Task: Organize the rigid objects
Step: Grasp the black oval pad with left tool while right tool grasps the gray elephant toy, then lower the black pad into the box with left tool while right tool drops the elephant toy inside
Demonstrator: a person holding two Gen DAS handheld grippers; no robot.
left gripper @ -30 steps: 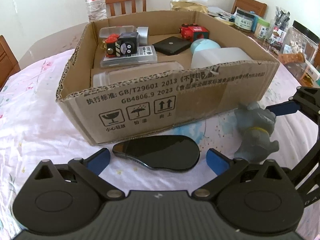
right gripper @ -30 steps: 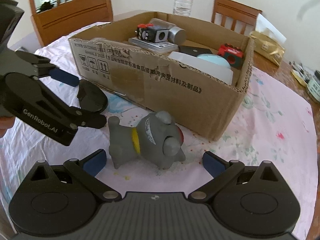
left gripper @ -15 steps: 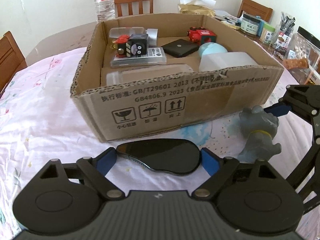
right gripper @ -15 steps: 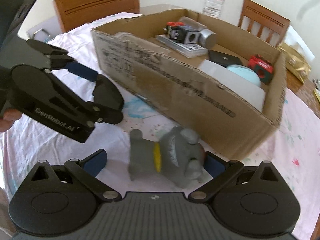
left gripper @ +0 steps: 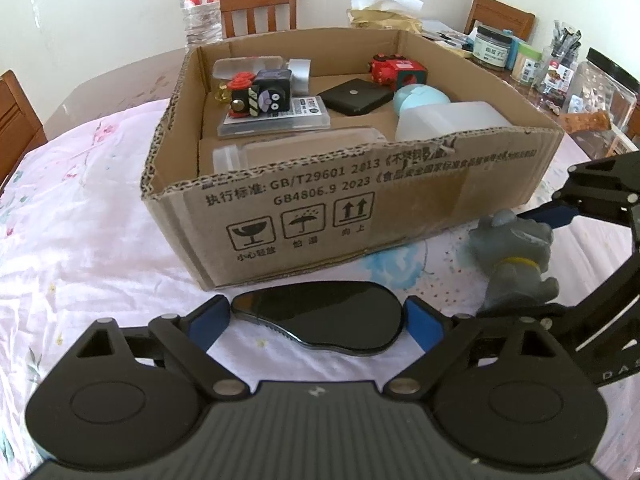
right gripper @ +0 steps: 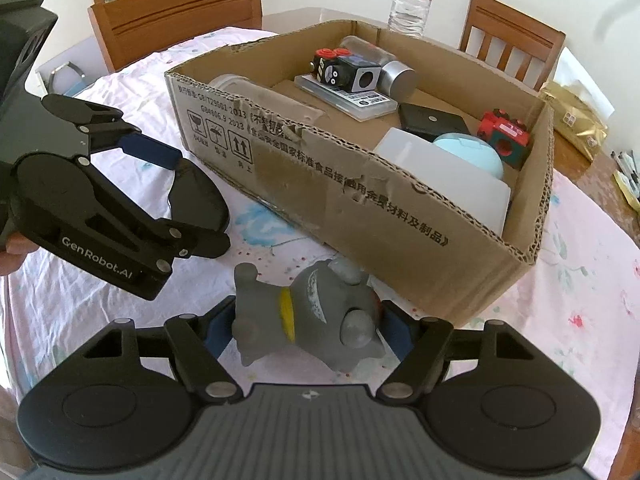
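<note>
A flat black oval object (left gripper: 320, 320) lies on the flowered cloth in front of the cardboard box (left gripper: 320, 216). My left gripper (left gripper: 318, 322) spans it lengthwise. Its blue pads (left gripper: 212, 320) touch both ends while the jaws ease slightly wider. To the right, a grey toy dog (right gripper: 312, 316) with a yellow collar lies on its side by the box's (right gripper: 360, 200) near wall. My right gripper (right gripper: 306, 332) is closing on it, pads against its rump and head. The right wrist view also shows the left gripper (right gripper: 188, 200) around the black object (right gripper: 196, 200).
The box holds several things: a red toy block (left gripper: 396, 70), a black case (left gripper: 356, 98), a blue ball (left gripper: 420, 98), clear plastic boxes (left gripper: 276, 120) and a white container (left gripper: 452, 120). A water bottle (left gripper: 200, 4), jars (left gripper: 492, 46) and wooden chairs (left gripper: 258, 4) stand behind.
My right gripper has closed from wide open onto the toy dog, which now lies between its pads. My left gripper's pads have come in to the ends of the black object.
</note>
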